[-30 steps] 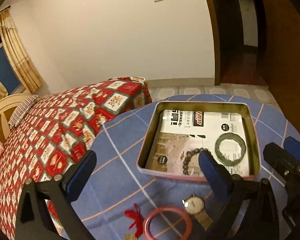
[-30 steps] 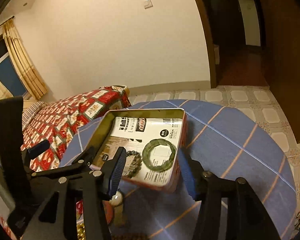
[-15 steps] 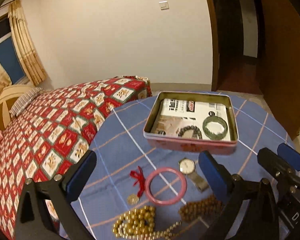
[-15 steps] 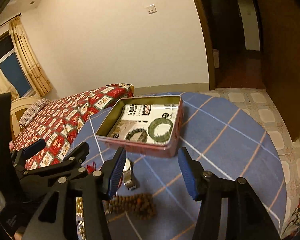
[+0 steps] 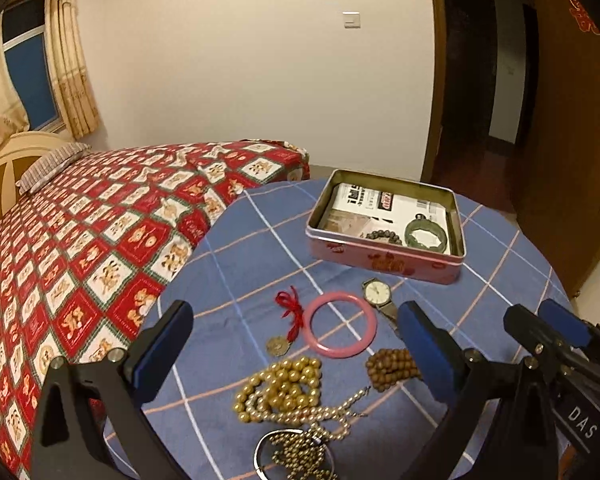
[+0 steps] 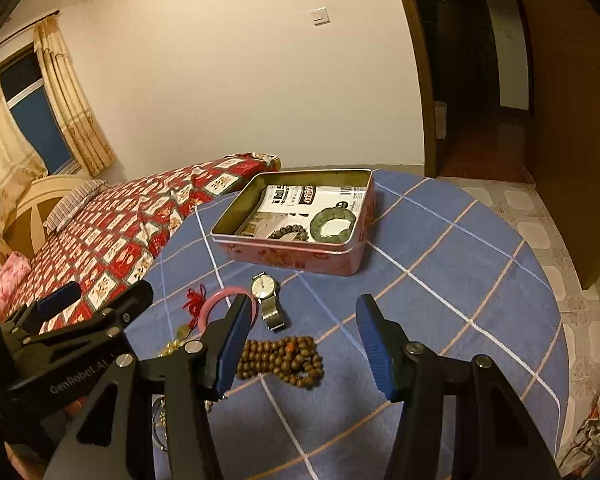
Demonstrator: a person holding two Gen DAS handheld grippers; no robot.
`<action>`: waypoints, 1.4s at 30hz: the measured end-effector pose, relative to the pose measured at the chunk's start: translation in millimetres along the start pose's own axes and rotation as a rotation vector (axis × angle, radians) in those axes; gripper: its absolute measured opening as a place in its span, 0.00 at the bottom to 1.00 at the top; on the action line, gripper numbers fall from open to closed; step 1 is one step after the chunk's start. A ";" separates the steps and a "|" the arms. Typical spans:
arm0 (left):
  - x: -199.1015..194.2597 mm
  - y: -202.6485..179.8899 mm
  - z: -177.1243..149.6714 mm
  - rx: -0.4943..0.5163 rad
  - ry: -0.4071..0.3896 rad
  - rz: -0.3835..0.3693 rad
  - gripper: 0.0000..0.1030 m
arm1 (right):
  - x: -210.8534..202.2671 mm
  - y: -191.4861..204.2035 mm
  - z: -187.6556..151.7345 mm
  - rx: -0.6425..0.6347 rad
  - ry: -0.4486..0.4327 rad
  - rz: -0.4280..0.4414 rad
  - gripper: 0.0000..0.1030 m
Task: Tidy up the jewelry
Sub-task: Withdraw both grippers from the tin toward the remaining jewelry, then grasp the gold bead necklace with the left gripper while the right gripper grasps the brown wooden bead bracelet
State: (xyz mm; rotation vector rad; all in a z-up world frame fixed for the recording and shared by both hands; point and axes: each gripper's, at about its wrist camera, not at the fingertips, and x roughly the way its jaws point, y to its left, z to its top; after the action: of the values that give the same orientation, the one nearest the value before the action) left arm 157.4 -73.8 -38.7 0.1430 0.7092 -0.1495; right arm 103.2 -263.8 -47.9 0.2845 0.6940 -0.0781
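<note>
A pink tin box (image 5: 384, 258) (image 6: 292, 258) stands open on the round blue table and holds a green bangle (image 5: 425, 234) (image 6: 334, 222) and a dark bead bracelet (image 5: 383, 236) (image 6: 289, 233). In front of it lie a watch (image 5: 377, 293) (image 6: 265, 289), a pink bangle (image 5: 339, 323) (image 6: 216, 304), a red knot charm with a coin (image 5: 290, 312), a brown bead bracelet (image 5: 392, 368) (image 6: 282, 360) and gold bead necklaces (image 5: 284, 396). My left gripper (image 5: 296, 348) is open above the loose pieces. My right gripper (image 6: 304, 336) is open above the brown beads.
A bed with a red patterned cover (image 5: 80, 232) stands against the table's left side. The blue checked tablecloth (image 6: 460, 264) stretches to the right. A doorway (image 5: 480, 88) and a wooden door are at the back right. A metal ring (image 5: 284, 452) lies near the front edge.
Both grippers have drawn back and up from the tin box. The loose jewelry in front of the box has come into view. Both stay open and empty.
</note>
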 end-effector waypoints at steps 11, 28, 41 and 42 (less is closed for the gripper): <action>-6.2 11.8 -13.6 0.003 0.003 0.010 1.00 | -6.5 5.9 -9.5 -0.036 0.002 0.004 0.55; 22.5 82.1 -77.5 -0.056 0.142 -0.095 1.00 | 29.9 6.3 -41.2 -0.123 0.147 0.002 0.66; 77.0 49.4 -65.2 -0.099 0.255 -0.253 0.68 | 43.5 4.8 -42.7 -0.120 0.184 0.004 0.66; 80.7 48.5 -65.4 -0.109 0.266 -0.268 0.63 | 44.0 4.0 -42.6 -0.117 0.184 0.004 0.66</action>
State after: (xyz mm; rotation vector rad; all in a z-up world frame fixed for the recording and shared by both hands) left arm 185.2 -21.5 -136.8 -0.0391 0.9987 -0.3522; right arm 111.3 -246.8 -106.3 0.1820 0.8776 -0.0067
